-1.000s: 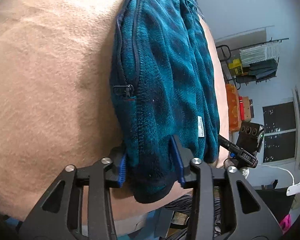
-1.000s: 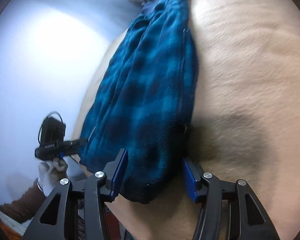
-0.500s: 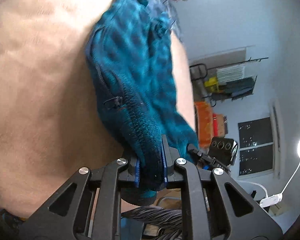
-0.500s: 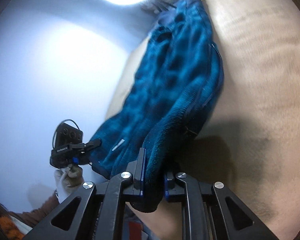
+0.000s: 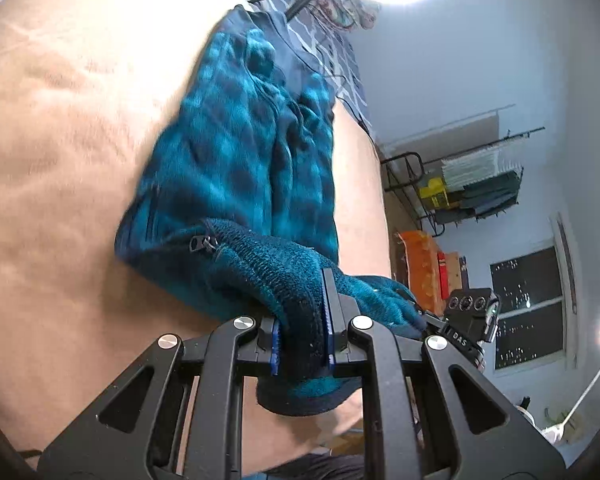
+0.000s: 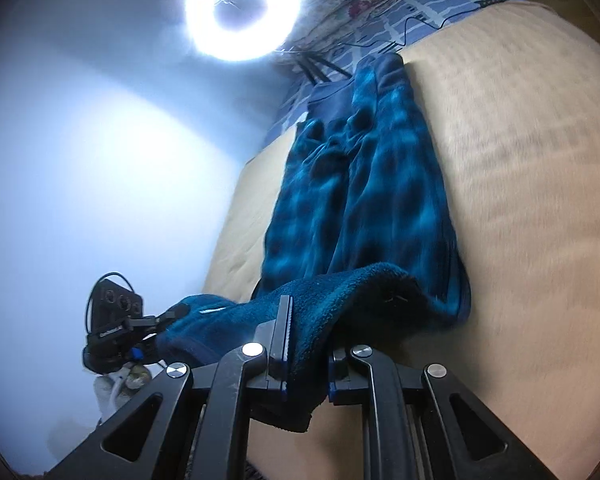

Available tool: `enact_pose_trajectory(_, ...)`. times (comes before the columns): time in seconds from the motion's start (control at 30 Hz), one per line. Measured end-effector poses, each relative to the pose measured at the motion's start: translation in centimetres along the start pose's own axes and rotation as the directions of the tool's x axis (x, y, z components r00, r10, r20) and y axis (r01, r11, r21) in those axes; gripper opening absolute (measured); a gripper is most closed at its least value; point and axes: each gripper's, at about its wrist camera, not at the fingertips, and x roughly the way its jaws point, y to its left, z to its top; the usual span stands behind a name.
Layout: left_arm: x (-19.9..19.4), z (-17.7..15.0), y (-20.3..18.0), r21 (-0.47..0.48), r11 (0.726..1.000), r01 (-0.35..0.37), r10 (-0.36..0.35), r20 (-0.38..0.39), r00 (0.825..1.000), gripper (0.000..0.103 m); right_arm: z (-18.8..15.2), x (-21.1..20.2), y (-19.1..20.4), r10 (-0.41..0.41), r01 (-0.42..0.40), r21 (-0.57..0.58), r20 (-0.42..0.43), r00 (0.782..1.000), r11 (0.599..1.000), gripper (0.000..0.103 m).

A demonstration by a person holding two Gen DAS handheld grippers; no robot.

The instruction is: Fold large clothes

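A teal fleece garment (image 5: 240, 168), stretched along a tan blanket (image 5: 60, 140), is pinched at its near hem by the left gripper (image 5: 302, 336) and the right gripper (image 6: 306, 350), both clamped shut on fabric.

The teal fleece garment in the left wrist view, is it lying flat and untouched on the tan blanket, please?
No, the left tool is shut on the near edge of the teal fleece garment, lifting it off the tan blanket.

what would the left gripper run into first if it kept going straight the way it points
Probably the blue fleece garment itself. The left gripper is shut on its near edge, and the rest lies ahead on the tan blanket. Depth is hard to judge.
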Motion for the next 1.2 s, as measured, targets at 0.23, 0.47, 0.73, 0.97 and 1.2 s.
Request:
enact_pose_trajectory(0.23,4.0,3.9,1.8,-0.046,0.997,-0.054,0.054,0.002,0.999,0.014,3.8,3.0,-1.8,-0.057,0.057,0.051,-0.002,0.998,0.997,0.011)
enact_pose_trajectory(0.47,7.6,5.5,4.1,-0.077,0.990,-0.119,0.117,-0.029,0.993,0.014,5.7,7.0,-4.1,-0.121,0.124,0.067,-0.050,0.991,0.990,0.011)
enact_pose_trajectory(0.73,8.9,5.8,4.3,-0.049,0.988,-0.148,0.145,-0.047,0.988,0.015,6.1,8.6,-6.1,-0.081,0.088,0.090,-0.077,0.994,0.992,0.014)
enact_pose_trajectory(0.97,6.6,6.8,4.3,-0.138,0.990,-0.031,0.028,-0.023,0.999,0.051,6.6,6.8,-6.4,0.052,-0.040,0.177,-0.065,0.996,0.983,0.073)
enact_pose_trajectory(1.2,2.3,7.7,3.3,-0.059,0.997,-0.040,0.045,0.080,0.996,0.054,7.8,2.2,-4.7,0.099,-0.104,0.098,0.055,0.994,0.990,0.071)
